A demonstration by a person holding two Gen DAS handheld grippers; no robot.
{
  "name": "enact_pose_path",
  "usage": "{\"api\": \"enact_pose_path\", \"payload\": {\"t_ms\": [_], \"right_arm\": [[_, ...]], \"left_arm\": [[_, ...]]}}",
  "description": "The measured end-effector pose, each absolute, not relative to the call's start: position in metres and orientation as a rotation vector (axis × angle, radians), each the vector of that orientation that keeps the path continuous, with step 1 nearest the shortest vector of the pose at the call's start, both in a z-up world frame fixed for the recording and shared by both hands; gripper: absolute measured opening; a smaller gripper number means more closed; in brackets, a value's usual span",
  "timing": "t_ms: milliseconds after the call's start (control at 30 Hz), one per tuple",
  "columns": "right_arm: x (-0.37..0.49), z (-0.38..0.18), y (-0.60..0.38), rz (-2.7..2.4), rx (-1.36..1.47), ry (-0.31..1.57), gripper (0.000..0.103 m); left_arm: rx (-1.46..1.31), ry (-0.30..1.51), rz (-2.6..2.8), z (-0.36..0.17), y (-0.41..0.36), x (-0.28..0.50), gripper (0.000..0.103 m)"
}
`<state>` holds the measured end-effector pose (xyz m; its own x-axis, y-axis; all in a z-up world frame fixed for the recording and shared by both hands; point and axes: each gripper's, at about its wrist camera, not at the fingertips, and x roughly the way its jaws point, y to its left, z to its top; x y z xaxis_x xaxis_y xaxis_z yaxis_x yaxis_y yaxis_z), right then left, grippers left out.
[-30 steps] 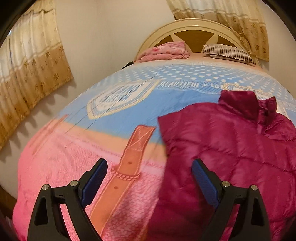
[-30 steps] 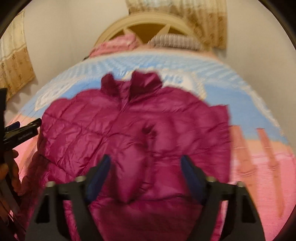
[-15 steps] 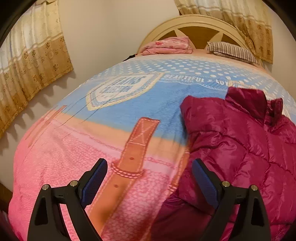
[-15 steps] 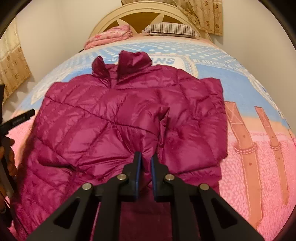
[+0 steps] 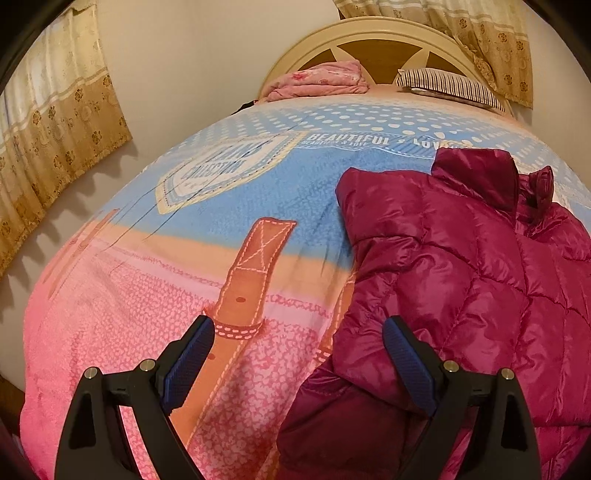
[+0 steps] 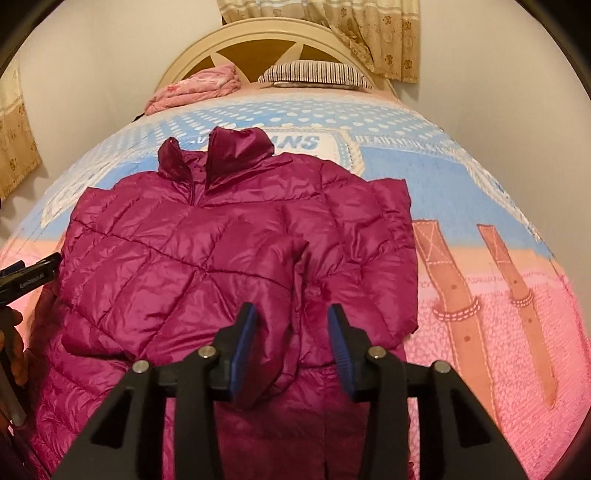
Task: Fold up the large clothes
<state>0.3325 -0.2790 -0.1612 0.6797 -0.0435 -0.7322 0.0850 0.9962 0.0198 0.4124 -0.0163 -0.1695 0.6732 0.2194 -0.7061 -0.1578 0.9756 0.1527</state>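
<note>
Nearest of all, the right gripper (image 6: 291, 343) hangs over the lower middle of the jacket (image 6: 236, 258), its blue pads (image 6: 242, 354) parting, with a folded sleeve end lying between them; whether the left pad still brushes the cloth I cannot tell. Off the jacket's left edge, the left gripper (image 5: 297, 360) stands wide apart above the blanket (image 5: 147, 295), gripping nothing, its right finger (image 5: 406, 365) over the jacket's folded side. That gripper's black tip and part of a hand (image 6: 14, 332) show beside the jacket in the right wrist view. The jacket, a shiny magenta quilted one, lies flat on the pink and blue blanket, both sleeves folded in over its front, collar (image 6: 236, 155) pointing away. Beyond the collar, a folded pink cloth (image 6: 199, 88) and a striped pillow (image 6: 314, 74) rest against the headboard (image 6: 280, 37), with curtains (image 6: 369, 33) behind it.
</note>
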Motion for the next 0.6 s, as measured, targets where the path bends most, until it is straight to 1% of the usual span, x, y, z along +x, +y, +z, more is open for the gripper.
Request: {"api": "enact_pose_path", "payload": {"t_ms": [200,367,500,600], "right_arm": [[0.335,-0.162,-0.271,-0.082,0.016,0.82,0.044],[0.335,-0.163,-0.273,-0.104,-0.009,0.83,0.044],[0.332,-0.149,-0.273,-0.148,-0.048,0.801,0.052],[0.333,-0.134,-0.271,-0.199,-0.077,0.768,0.054]], "left_arm": [[0.07,0.811,0.207,-0.173,-0.014,0.413,0.093],[0.072,0.805,0.204,-0.166,-0.013,0.413,0.093],[0.037,0.776,0.194,-0.147,-0.011,0.413,0.093],[0.028,0.745,0.169,-0.131,-0.019,0.414,0.093]]}}
